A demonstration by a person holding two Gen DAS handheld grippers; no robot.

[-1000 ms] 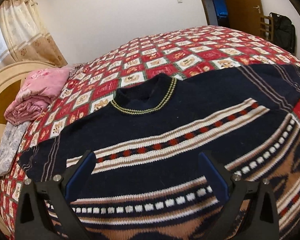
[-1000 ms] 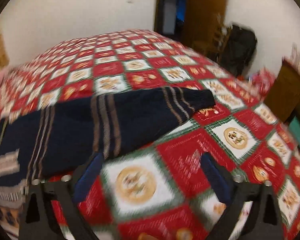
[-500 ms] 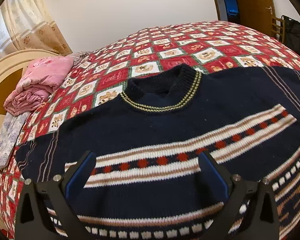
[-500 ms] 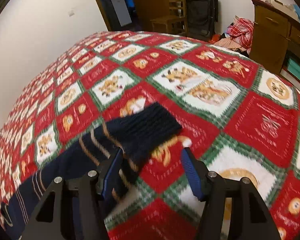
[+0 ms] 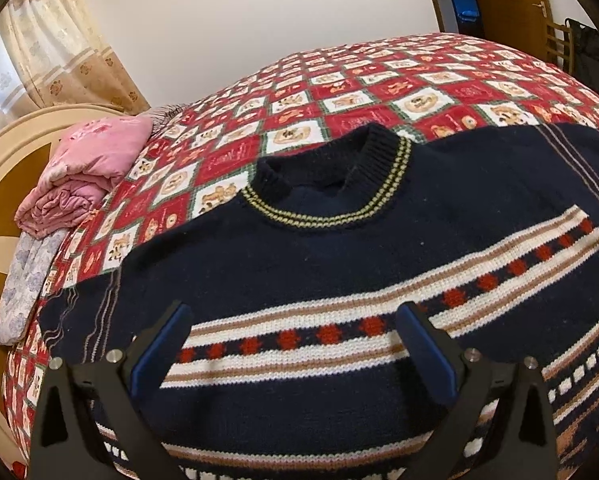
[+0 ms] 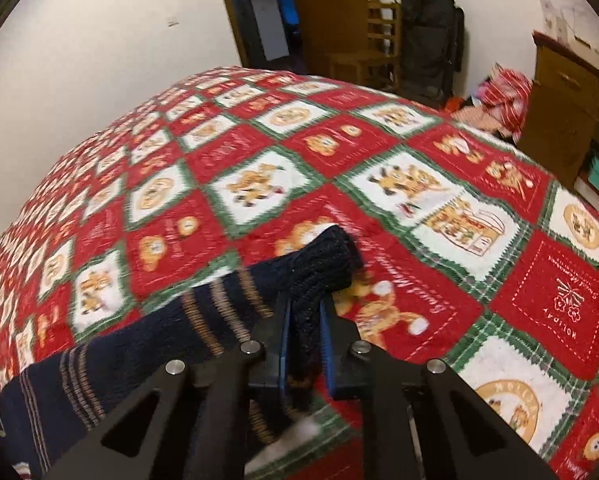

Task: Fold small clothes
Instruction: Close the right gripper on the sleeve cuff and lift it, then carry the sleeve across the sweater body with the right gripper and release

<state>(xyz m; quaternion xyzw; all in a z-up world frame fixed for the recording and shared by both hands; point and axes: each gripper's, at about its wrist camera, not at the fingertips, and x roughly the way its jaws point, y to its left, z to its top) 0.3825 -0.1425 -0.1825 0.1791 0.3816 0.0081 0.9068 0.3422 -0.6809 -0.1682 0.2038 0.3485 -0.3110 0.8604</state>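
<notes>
My right hand-held gripper (image 6: 305,328) just closed on the sweater (image 5: 339,264) cuff (image 6: 327,260); left hand-held gripper (image 5: 295,344) gapes above its chest. No folds yet.

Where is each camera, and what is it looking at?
Left wrist: sits on the left tool, looking down along its open fingers at the sweater front and collar.
Right wrist: sits on the right tool, looking down at the sleeve cuff its jaws have just closed on.
Both show the same sweater and red quilt; no hands show.
</notes>
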